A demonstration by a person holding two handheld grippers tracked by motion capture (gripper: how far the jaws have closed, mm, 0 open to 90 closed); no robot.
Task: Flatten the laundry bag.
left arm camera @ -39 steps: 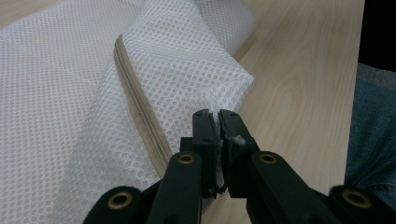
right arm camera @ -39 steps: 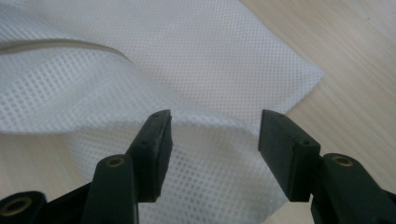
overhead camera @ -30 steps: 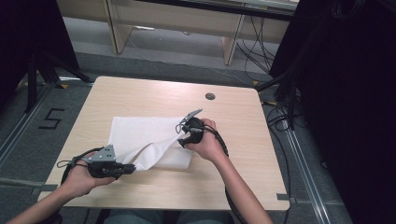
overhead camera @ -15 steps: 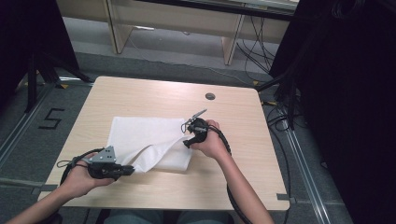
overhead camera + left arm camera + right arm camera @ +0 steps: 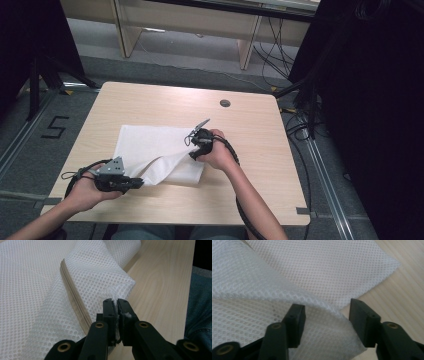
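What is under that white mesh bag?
The white mesh bag lies on the wooden table, bare wood showing around it. The left gripper lifts one corner. Anything beneath or inside the bag stays covered.

The mesh bag (image 5: 159,152) is white cloth, a soft netting of small round holes, matt and slightly rough, with a beige woven zip tape (image 5: 75,300) sewn along one fold. The table (image 5: 250,130) is pale wood-grain laminate, smooth with a low sheen. The left gripper (image 5: 117,302) and the right gripper (image 5: 325,322) have jaws of black matt plastic, hard-edged, with small brass-coloured metal rivets at their joints. Grey carpet-like floor (image 5: 30,150) lies around, dull and coarse.
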